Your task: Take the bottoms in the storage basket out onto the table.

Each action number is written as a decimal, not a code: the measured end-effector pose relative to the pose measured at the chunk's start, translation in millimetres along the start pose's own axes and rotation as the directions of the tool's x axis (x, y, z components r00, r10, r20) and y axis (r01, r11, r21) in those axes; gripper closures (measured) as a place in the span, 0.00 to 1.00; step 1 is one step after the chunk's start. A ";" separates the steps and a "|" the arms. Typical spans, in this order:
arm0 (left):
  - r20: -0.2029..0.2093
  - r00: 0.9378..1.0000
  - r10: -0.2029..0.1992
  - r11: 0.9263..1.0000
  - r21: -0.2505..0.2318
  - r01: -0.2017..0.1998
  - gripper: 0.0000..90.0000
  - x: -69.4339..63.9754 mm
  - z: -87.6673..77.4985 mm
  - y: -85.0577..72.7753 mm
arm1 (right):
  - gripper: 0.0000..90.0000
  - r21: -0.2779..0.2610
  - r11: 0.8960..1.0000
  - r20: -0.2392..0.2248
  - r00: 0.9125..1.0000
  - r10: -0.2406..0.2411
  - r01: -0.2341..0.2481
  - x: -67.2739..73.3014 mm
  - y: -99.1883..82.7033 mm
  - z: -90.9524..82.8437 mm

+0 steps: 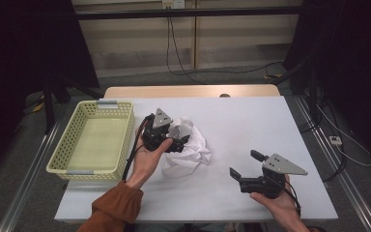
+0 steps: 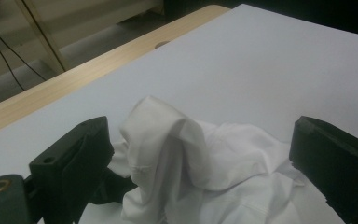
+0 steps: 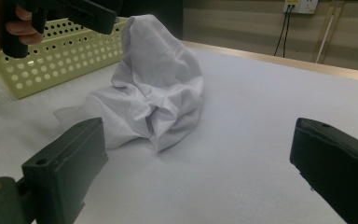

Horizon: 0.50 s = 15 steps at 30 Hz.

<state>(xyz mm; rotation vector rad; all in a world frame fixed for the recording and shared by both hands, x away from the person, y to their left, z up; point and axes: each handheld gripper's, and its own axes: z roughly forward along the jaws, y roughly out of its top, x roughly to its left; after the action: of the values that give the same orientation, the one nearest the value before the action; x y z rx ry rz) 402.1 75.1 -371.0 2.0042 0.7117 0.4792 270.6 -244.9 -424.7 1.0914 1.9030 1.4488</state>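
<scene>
Our left gripper (image 1: 170, 139) hangs spread over the crumpled white cloth (image 1: 188, 147) mid-table, beside the basket (image 1: 94, 140); our right gripper (image 1: 251, 166) waits unclenched nearby. Closing too high, we'd likely pinch one loose fold and drag the rest.

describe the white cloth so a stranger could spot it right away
On the white table, look just right of the yellow perforated basket. The white cloth lies crumpled there, one peak rising between the open jaws of the left gripper; it is the only soft, wrinkled thing.
</scene>
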 end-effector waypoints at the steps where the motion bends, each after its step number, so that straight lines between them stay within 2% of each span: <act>1: -0.002 1.000 0.014 1.000 -0.005 -0.014 0.06 -0.4 -1.5 0.6 | 0.04 0.000 1.000 0.000 1.000 0.000 0.000 -0.1 0.0 0.0; 2: -0.010 1.000 0.021 1.000 -0.010 -0.021 0.06 -1.3 -3.0 1.0 | 0.04 0.000 1.000 0.000 1.000 0.000 0.000 -0.1 0.0 0.0; 4: -0.013 1.000 0.007 1.000 -0.009 -0.007 0.06 -2.3 -5.0 1.4 | 0.04 0.000 1.000 0.000 1.000 -0.001 0.001 0.1 0.0 0.1; 6: -0.017 0.999 -0.027 1.000 0.006 0.027 0.06 -1.8 -6.1 1.0 | 0.04 0.001 1.000 0.001 1.000 -0.001 0.001 0.0 0.0 0.1; 8: -0.032 0.999 -0.044 0.999 0.017 0.044 0.06 -0.1 -7.0 -0.2 | 0.04 0.000 1.000 0.000 1.000 0.000 0.000 -0.1 0.0 0.1; 12: -0.050 0.997 -0.056 0.998 0.023 0.057 0.06 3.6 -8.7 -4.4 | 0.04 -0.001 1.000 0.000 1.000 0.000 0.000 0.0 0.1 0.0; 15: -0.047 0.997 -0.068 0.997 0.018 0.069 0.06 5.7 -11.7 -7.1 | 0.04 0.000 1.000 0.000 1.000 0.000 0.000 -0.1 0.0 0.1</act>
<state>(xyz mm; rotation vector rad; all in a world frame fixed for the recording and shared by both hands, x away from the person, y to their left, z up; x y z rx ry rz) 397.5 89.2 -371.1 1.9852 0.8137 0.4815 270.8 -245.0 -424.7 1.0912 1.9030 1.4494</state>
